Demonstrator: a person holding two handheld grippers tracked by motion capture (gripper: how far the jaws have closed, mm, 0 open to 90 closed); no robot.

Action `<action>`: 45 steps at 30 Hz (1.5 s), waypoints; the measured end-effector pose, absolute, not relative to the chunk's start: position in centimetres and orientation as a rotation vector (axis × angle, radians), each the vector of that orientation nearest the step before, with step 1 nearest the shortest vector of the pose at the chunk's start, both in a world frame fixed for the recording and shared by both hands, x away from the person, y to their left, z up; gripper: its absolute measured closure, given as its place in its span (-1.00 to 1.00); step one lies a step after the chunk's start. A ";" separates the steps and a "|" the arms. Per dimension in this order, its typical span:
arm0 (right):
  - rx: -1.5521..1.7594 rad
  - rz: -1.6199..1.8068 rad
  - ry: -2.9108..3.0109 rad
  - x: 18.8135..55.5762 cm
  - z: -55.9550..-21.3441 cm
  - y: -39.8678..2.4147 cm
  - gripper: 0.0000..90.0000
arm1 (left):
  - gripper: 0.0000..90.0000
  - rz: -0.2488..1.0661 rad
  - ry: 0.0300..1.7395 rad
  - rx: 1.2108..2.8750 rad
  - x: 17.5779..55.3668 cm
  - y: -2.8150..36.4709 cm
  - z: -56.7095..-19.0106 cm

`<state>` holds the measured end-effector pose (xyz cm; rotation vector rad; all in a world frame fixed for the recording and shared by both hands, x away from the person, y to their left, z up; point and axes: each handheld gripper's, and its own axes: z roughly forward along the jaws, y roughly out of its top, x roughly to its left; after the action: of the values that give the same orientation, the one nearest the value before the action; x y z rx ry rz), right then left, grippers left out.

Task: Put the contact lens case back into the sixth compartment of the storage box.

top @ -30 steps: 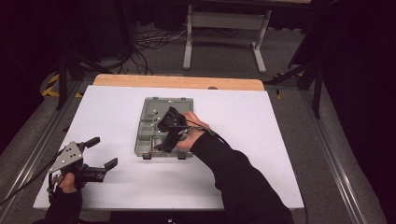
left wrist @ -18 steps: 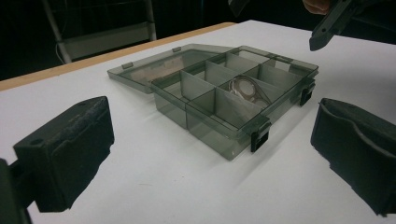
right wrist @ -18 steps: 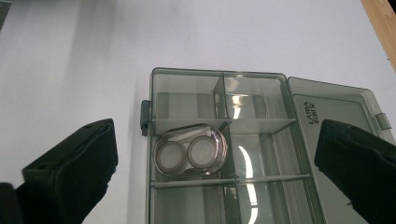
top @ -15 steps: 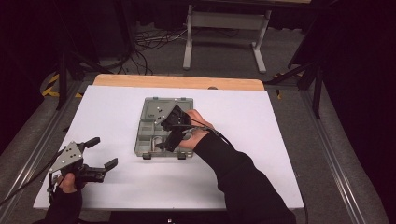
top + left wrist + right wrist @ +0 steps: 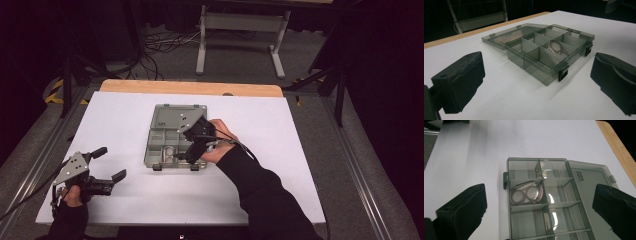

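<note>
Right hand-held gripper [image 5: 196, 141], jaws spread wide and holding nothing, hovers over the open compartment box [image 5: 172, 135]; against the earlier frame it has shifted slightly toward the box's near edge. Directly beneath it, a pair of round-lensed glasses [image 5: 527, 194] lies in one middle compartment. Left hand-held gripper [image 5: 107, 167], likewise wide open, rests unchanged on the white tabletop [image 5: 300, 150], well apart from the box.

Smoky grey box [image 5: 554, 202] — white table [image 5: 300, 150].
</note>
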<state>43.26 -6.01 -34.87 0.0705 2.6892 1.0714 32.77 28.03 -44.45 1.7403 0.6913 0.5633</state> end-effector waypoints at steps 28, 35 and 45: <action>0.277 1.259 2.486 39.2 -34.5 -14.5 -0.99 | -0.99 0.567 0.695 1.735 32.7 27.9 -44.6; 0.341 1.326 2.413 38.4 -35.1 -17.0 -0.99 | -0.99 0.573 0.688 1.735 32.7 27.8 -44.6; 0.450 1.381 2.331 36.9 -36.9 -20.4 -0.99 | -0.99 0.582 0.686 1.734 32.7 27.7 -44.7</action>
<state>36.94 -20.44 -36.86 0.4499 2.3313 1.3813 32.66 27.71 -44.67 1.7344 0.6859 0.5823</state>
